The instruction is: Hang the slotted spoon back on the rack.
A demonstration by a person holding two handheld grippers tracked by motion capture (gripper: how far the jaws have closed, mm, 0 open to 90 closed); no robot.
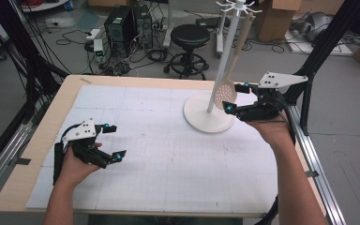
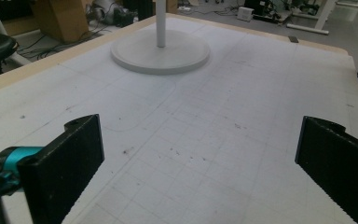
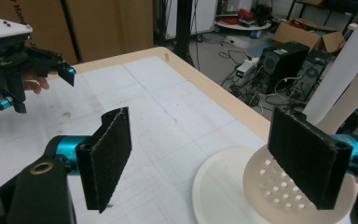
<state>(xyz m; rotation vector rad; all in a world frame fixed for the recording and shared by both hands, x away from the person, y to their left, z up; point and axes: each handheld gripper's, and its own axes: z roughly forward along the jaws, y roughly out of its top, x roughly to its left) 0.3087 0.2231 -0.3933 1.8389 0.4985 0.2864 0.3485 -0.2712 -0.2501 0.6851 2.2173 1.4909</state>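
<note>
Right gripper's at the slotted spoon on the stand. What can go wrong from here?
1. The spoon hangs free from the stand; one pad sits right beside its bowl, so a nudge could set it swinging.
2. The right gripper is open, with nothing clamped; a close now may miss.
3. The stand's pole is tall and thin; a sideways pull may tip it.

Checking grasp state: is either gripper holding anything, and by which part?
Nothing is held. The right gripper is open beside the beige perforated skimmer spoon hanging on the white stand; the left gripper is open, nothing between its fingers.
</note>
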